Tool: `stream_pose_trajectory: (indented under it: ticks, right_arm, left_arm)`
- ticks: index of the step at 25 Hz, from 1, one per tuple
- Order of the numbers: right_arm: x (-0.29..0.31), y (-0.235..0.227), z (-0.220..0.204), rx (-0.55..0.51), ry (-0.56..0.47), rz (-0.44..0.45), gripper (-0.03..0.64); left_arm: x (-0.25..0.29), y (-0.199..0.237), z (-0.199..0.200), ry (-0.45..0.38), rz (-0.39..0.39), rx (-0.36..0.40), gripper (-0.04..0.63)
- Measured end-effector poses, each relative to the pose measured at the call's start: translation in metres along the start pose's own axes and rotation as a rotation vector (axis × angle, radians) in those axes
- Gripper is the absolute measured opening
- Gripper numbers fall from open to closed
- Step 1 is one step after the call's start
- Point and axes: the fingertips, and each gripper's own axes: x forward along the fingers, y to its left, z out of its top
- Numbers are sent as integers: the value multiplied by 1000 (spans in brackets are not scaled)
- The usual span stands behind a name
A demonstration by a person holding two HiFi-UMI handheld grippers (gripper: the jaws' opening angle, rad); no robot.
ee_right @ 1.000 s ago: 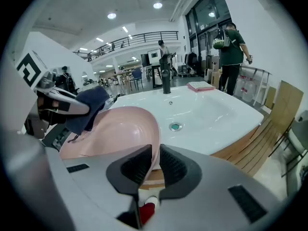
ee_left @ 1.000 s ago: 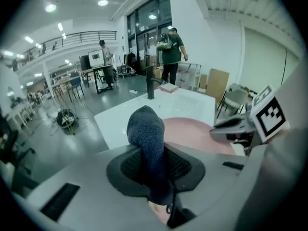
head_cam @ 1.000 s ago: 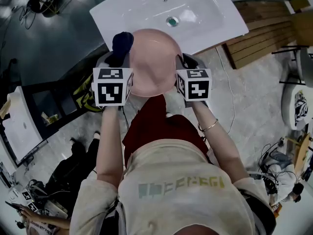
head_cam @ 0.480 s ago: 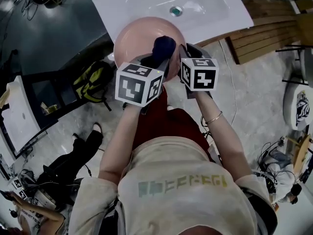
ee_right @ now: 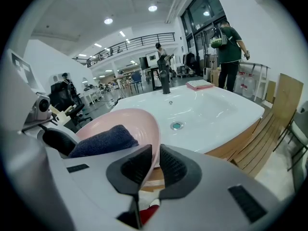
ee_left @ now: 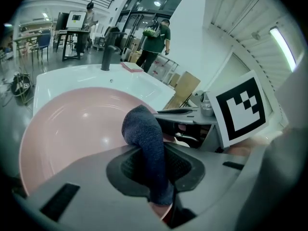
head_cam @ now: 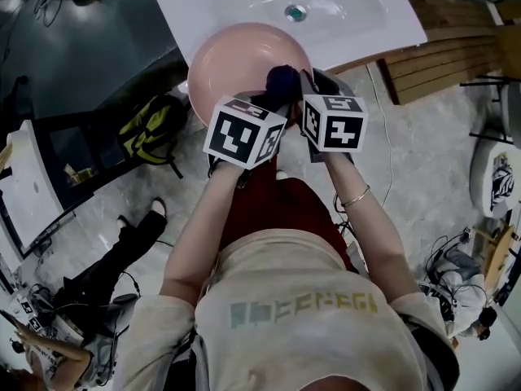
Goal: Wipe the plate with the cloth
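A pink plate (head_cam: 236, 59) is held up over the front edge of a white sink (head_cam: 244, 6). My right gripper (ee_right: 150, 170) is shut on the plate's (ee_right: 130, 124) near right rim. My left gripper (ee_left: 159, 165) is shut on a dark blue cloth (ee_left: 147, 143), whose folded end rests against the plate's (ee_left: 72, 129) inner face near its right side. In the head view the cloth (head_cam: 281, 80) shows at the plate's right edge, between the left gripper (head_cam: 260, 104) and the right gripper (head_cam: 313, 88).
The sink basin has a drain (ee_right: 177, 125) and a dark tap (ee_right: 165, 81) behind it. Wooden slats (head_cam: 440, 51) lie to the right. A backpack (head_cam: 151, 133) sits on the floor at left. People (ee_left: 156, 42) stand in the background.
The left gripper carried the cloth from the plate's upper left across to its right side, beside the right gripper. The plate has shifted a little up and left in view.
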Motion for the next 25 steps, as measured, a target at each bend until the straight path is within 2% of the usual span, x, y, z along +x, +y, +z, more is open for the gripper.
stream_pose_trajectory:
  ticks: [4, 13, 25]
  right_arm:
    - [3, 0, 3, -14, -5, 0, 72]
    - [6, 2, 6, -82, -4, -5, 74]
    - [4, 0, 5, -103, -10, -17, 74]
  left_arm:
    - [3, -2, -4, 50, -29, 26, 80]
    - [-3, 10, -9, 116, 32, 147, 80]
    - [-32, 51, -17, 123, 155, 144, 80]
